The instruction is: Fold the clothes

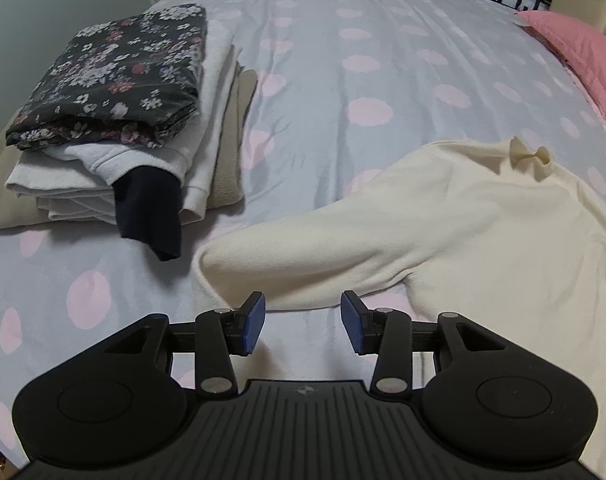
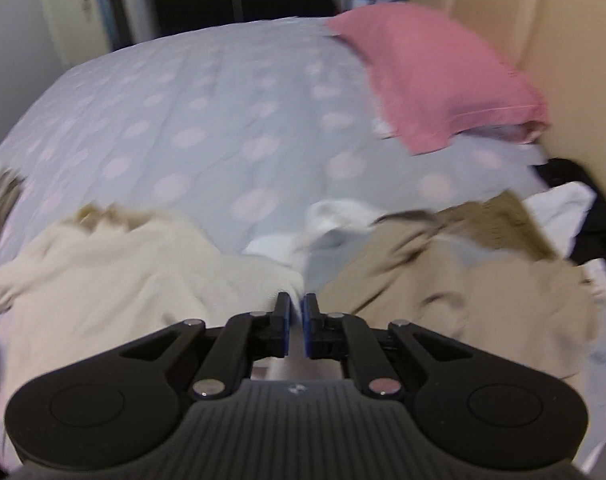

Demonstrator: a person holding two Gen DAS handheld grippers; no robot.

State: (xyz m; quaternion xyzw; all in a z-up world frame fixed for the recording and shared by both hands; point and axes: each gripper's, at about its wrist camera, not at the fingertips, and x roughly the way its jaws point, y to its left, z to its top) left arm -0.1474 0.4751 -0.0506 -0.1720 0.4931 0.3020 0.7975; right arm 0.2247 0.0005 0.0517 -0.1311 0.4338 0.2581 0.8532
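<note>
The left gripper point(image 1: 303, 320) hangs with jaws parted and empty, the cream sweater point(image 1: 443, 232) spread just ahead and to its right; the right gripper point(image 2: 297, 320) is pinched nearly closed at that sweater's edge point(image 2: 143, 276)

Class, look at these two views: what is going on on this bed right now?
A person is folding laundry on a spotted bedspread with a claw in each hand. The left claw is open above the sleeve of a cream sweater that lies spread out. The right claw is shut; blur hides whether it pinches cloth. A folded stack sits to the left.
</note>
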